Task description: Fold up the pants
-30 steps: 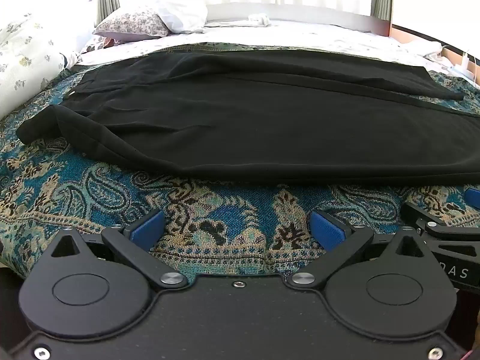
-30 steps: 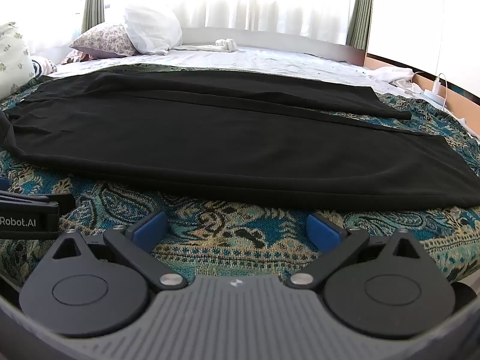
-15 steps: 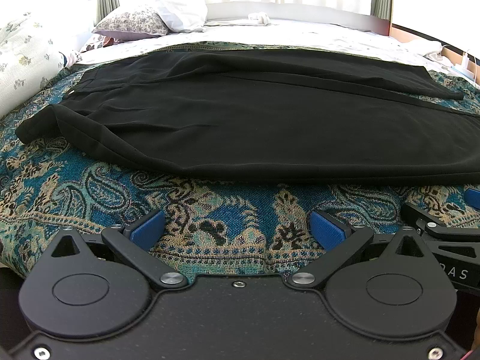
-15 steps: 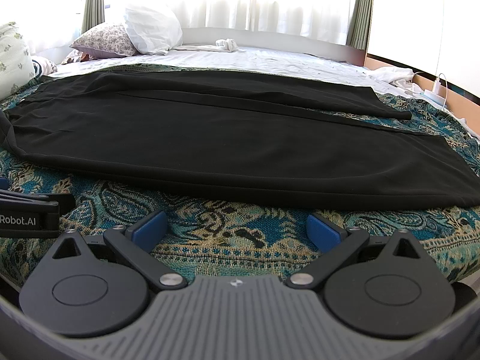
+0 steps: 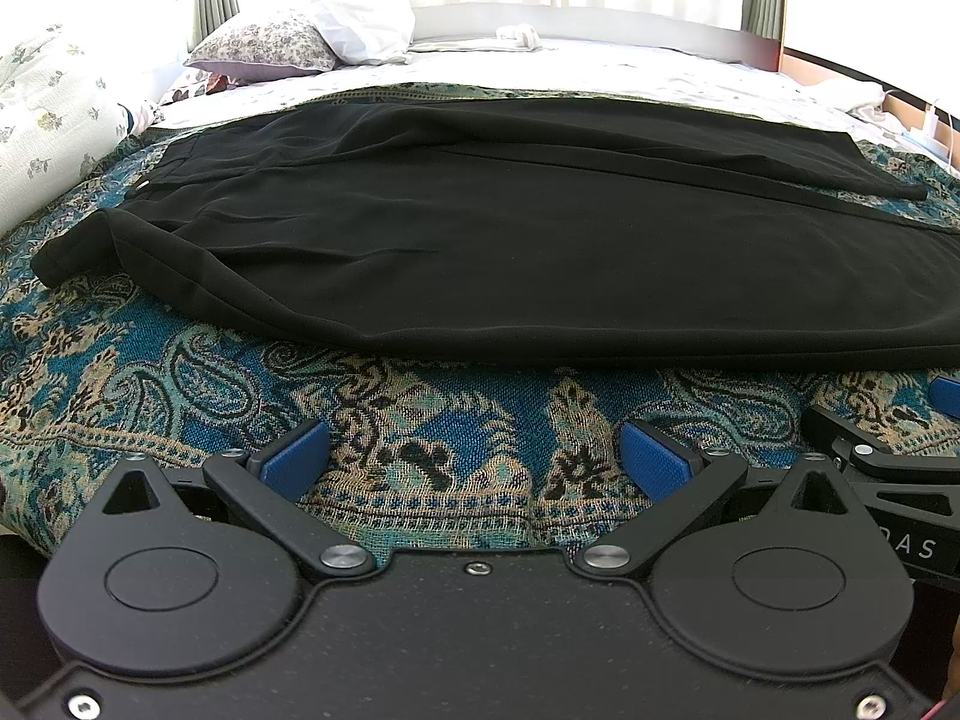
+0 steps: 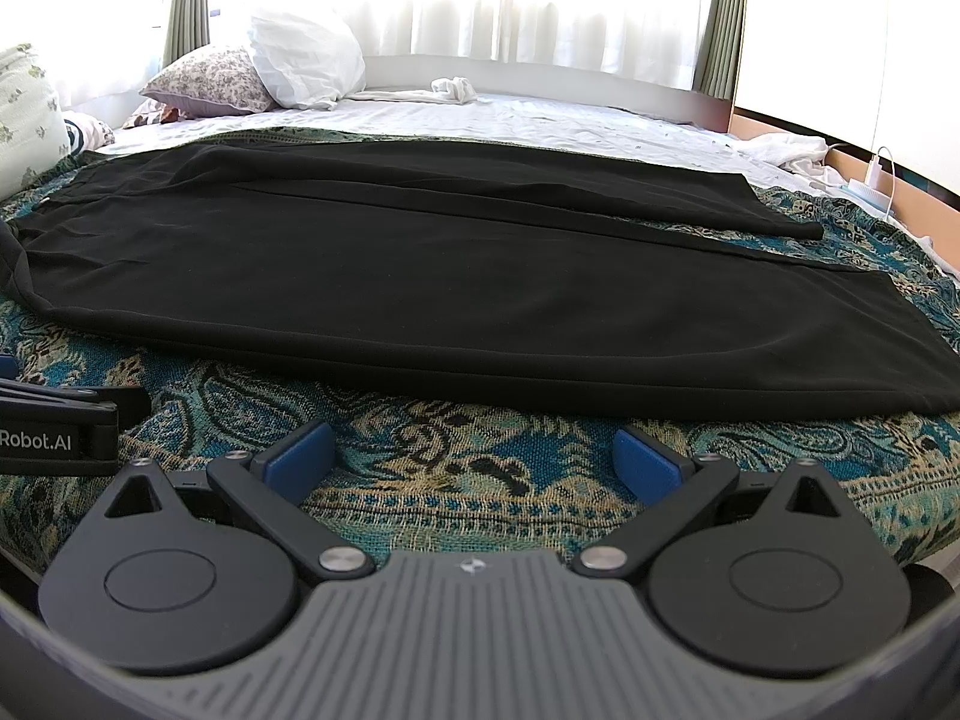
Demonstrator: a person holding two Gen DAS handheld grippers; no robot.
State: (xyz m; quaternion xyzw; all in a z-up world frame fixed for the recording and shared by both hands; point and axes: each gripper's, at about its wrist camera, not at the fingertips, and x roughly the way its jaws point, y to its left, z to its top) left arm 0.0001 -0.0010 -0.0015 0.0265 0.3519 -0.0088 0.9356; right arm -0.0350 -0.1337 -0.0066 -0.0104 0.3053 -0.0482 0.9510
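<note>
No movement is seen since the earlier frames. The black pants (image 5: 540, 246) are spread flat on the paisley blanket (image 5: 456, 420), just beyond the left gripper (image 5: 474, 459) and right gripper (image 6: 474, 459), both held wide apart, gripping nothing.

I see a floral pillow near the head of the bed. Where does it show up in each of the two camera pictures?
Left wrist view: the floral pillow lies at the upper left, beyond the black pants.
Right wrist view: the floral pillow is again at the upper left, a little lower in the picture.
Shared landmark: the white pillow leans against its right side in both views.
</note>
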